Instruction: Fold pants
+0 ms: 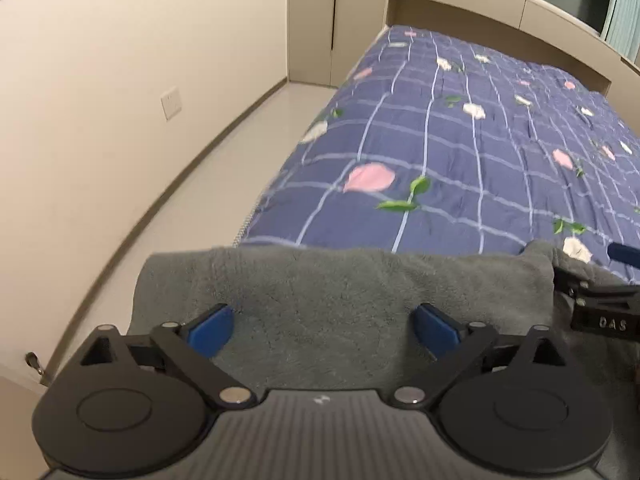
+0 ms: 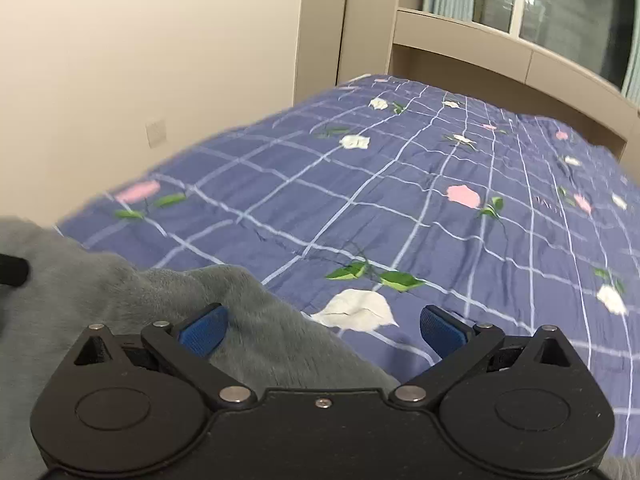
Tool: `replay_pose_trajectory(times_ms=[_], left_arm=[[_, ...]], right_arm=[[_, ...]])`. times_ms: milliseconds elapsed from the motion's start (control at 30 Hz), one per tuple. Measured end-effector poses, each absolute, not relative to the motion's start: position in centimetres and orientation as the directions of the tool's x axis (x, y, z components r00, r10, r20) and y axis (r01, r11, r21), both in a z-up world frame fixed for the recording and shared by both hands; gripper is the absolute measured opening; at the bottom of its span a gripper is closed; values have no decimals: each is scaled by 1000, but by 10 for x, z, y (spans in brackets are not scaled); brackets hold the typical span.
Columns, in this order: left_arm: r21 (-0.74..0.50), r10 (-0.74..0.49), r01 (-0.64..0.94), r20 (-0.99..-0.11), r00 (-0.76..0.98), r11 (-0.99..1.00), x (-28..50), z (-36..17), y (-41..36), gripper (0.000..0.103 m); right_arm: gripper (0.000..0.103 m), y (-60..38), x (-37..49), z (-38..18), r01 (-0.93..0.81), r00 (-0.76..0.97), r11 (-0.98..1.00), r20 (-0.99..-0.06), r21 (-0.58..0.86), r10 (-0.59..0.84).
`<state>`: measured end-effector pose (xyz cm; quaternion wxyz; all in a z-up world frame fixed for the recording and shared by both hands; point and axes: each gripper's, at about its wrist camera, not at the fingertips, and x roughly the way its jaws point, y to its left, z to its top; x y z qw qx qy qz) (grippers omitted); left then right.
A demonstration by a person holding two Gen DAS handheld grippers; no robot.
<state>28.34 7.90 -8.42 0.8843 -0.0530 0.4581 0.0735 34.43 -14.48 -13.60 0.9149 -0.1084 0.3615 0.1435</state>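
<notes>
The grey fleece pants [image 1: 340, 288] lie bunched at the near edge of the bed, with a folded edge running across the left wrist view. My left gripper [image 1: 323, 330] is open, its blue pads spread wide just above the grey fabric. My right gripper [image 2: 322, 330] is open too; its left pad is over the pants [image 2: 120, 292], its right pad over the bedspread. The right gripper also shows at the right edge of the left wrist view [image 1: 600, 304], resting at the pants' right end.
The bed is covered by a blue checked bedspread [image 1: 460, 140] with pink and white flowers. A beige wall [image 1: 100, 100] and a strip of pale floor [image 1: 224, 168] run along the bed's left side. A headboard shelf [image 2: 500, 56] and windows stand at the far end.
</notes>
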Motion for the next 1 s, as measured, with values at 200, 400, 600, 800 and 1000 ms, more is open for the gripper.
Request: replay_pose_trajectory(times_ms=[200, 400, 600, 800, 1000], left_arm=[[7, 115, -191, -820, 561, 981, 285, -89, 72, 102], [20, 141, -218, -819, 557, 976, 277, -75, 60, 102], [20, 108, -150, -788, 607, 988, 260, -54, 12, 102], [-4, 11, -23, -770, 638, 1000, 246, -43, -65, 102], [-37, -96, 106, -772, 628, 994, 239, -49, -148, 102]], right_arm=[[102, -154, 345, -138, -326, 694, 944, -690, -47, 205], [103, -207, 284, -113, -290, 762, 957, -603, 6, 234], [103, -299, 192, -93, -150, 822, 988, -551, 33, 143], [103, -398, 120, -86, 107, 830, 993, -555, 58, -57], [103, -481, 87, -93, 273, 814, 949, -564, 158, -141]])
